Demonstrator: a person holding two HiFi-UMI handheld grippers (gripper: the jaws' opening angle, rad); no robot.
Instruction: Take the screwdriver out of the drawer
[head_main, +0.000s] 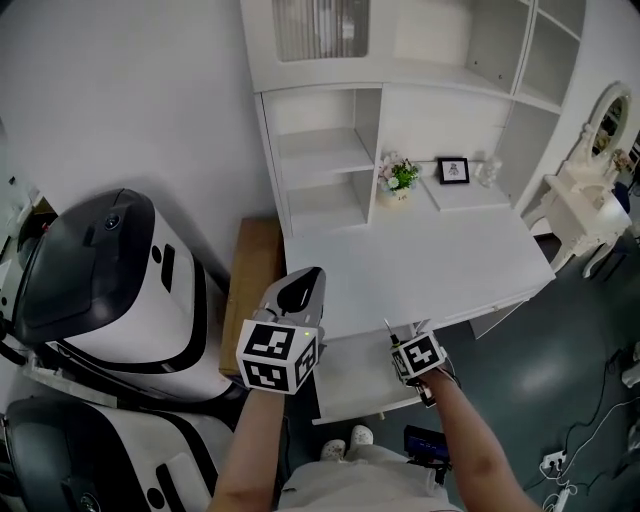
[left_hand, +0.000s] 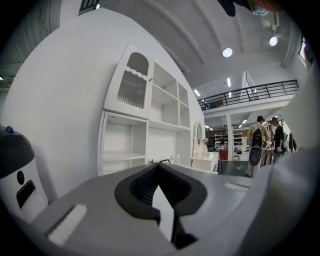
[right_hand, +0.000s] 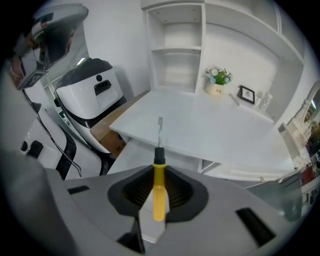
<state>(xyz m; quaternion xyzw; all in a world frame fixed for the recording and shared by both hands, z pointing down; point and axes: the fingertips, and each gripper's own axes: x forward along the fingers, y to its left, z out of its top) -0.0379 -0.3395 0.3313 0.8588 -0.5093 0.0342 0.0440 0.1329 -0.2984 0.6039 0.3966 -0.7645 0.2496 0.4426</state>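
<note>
Right gripper view shows the right tool clenched on the yellow handle of the screwdriver. The shaft points out over the open drawer toward the edge of the white counter. The screwdriver looks clear of the drawer, so the task seems nearly done. With only 2 narrow pads on a smooth round handle, it could pivot or slip and drop back. A careless swing could knock the tip against the counter edge. The left tool is closed and empty.
</note>
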